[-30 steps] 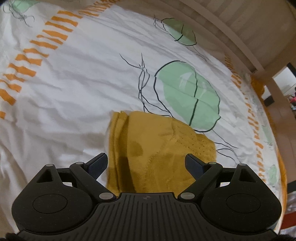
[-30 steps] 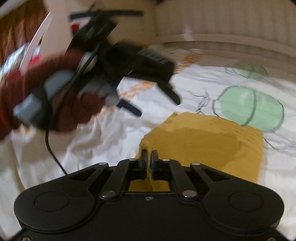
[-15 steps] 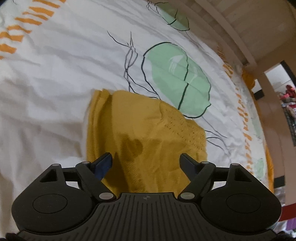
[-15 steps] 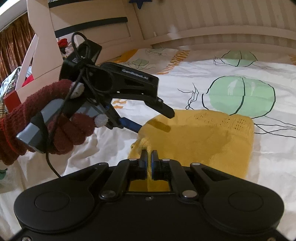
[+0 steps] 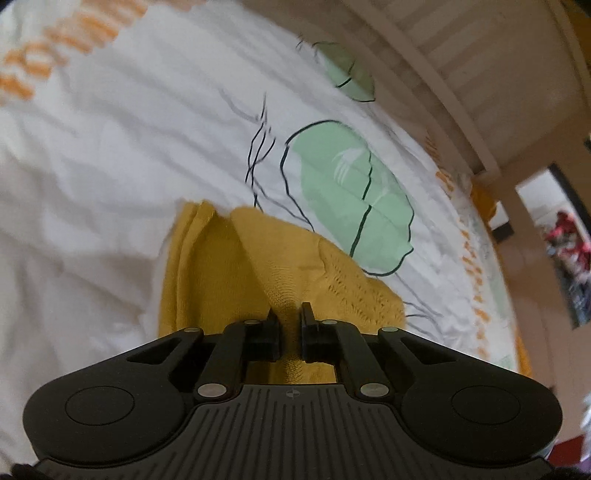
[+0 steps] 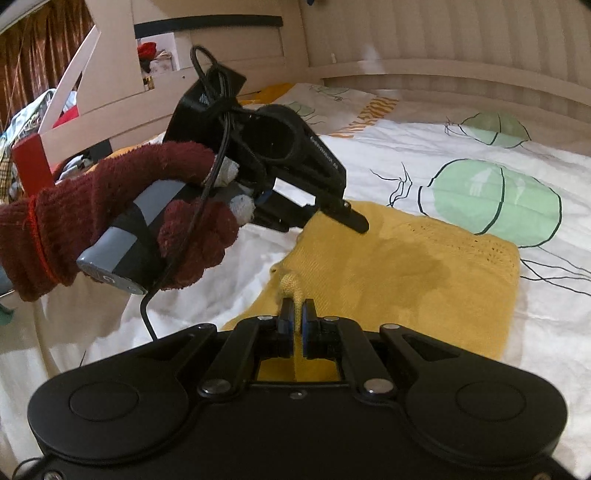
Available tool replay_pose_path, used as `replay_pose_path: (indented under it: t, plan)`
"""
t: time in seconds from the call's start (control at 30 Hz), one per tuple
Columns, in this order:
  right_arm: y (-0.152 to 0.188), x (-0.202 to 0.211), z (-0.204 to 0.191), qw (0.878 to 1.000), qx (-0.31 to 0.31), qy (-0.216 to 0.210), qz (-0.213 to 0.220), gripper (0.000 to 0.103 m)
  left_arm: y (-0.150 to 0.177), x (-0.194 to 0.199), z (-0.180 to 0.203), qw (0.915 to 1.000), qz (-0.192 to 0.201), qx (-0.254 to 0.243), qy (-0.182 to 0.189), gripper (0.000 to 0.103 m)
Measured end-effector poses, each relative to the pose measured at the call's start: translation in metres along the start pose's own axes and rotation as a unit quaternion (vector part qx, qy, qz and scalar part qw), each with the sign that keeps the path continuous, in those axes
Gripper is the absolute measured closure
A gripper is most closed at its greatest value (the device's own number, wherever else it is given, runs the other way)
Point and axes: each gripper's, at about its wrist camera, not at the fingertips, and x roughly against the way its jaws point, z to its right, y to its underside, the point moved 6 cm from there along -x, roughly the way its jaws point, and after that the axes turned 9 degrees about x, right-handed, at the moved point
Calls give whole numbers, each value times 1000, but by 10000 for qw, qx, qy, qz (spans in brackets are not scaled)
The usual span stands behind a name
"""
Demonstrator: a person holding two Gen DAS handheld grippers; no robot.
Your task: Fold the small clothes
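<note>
A mustard-yellow knitted garment (image 6: pixel 406 266) lies folded on the white bedsheet (image 6: pixel 443 155). My right gripper (image 6: pixel 296 314) is shut on a pinched fold at its near edge. My left gripper (image 5: pixel 290 317) is shut on a raised ridge of the same garment (image 5: pixel 221 266). In the right wrist view the left gripper (image 6: pixel 354 219) is held by a hand in a maroon glove (image 6: pixel 110 214), its fingers down on the garment's far left corner.
The sheet has green leaf prints (image 5: pixel 354 195) and orange stripes (image 5: pixel 74 33). A beige slatted bed frame (image 6: pixel 443 44) runs along the far side. Shelves and clutter (image 6: pixel 44 110) stand at the left. A doorway (image 5: pixel 554 236) shows at the right.
My left gripper has closed from wide open onto a fold of the garment and pulled it up into a ridge. My right gripper keeps its grip on the near edge.
</note>
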Motion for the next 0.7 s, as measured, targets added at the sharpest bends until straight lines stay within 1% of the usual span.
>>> replay_pose_path:
  t: [0.03, 0.1, 0.17, 0.23, 0.27, 0.33, 0.37, 0.4, 0.43, 0.47, 0.53, 0.57, 0.6, 0.63, 0.67, 0.7]
  plan:
    - [-1, 1, -3, 10000, 49, -10, 9, 94, 1, 5, 3, 9999, 87, -137, -50, 95]
    - [-2, 2, -12, 9998, 211, -25, 9, 94, 3, 10, 5, 9995, 135, -246, -114, 95]
    - [-1, -3, -20, 9992, 384, -42, -44, 94, 3, 11, -1, 9992, 150, -201, -314, 95]
    - [3, -13, -27, 9982, 568, -71, -173, 94, 4, 8, -12, 9988, 104, -52, -483, 95]
    - [8, -19, -30, 9973, 669, -103, -284, 94, 4, 5, -17, 9979, 53, -18, -640, 95]
    - [16, -34, -35, 9953, 814, -165, -502, 94, 3, 5, -27, 9951, 134, -75, -979, 95]
    - [20, -38, -37, 9945, 855, -183, -572, 93, 2, 4, -30, 9943, 133, -110, -1051, 95]
    - [22, -42, -37, 9939, 890, -199, -627, 91, 1, 3, -32, 9946, 83, -67, -1034, 95]
    - [22, -42, -37, 9936, 912, -213, -637, 86, -1, 3, -35, 9948, 43, 15, -1014, 94]
    - [21, -40, -36, 9939, 895, -234, -598, 84, -1, 3, -36, 9948, 37, 30, -1018, 92]
    - [19, -33, -32, 9953, 758, -290, -521, 82, -1, 6, -35, 9943, 111, -17, -1061, 93]
    - [18, -29, -29, 9961, 672, -308, -486, 78, -1, 8, -33, 9939, 150, -60, -1091, 93]
    - [18, -25, -25, 9967, 572, -334, -460, 70, -1, 11, -31, 9935, 195, -119, -1114, 92]
    - [19, -22, -25, 9973, 476, -331, -450, 60, -1, 13, -29, 9930, 259, -202, -1136, 85]
    - [19, -19, -23, 9978, 375, -317, -435, 55, -1, 17, -28, 9925, 324, -259, -1146, 76]
    - [19, -13, -18, 9984, 249, -310, -400, 49, 1, 21, -27, 9924, 396, -298, -1127, 74]
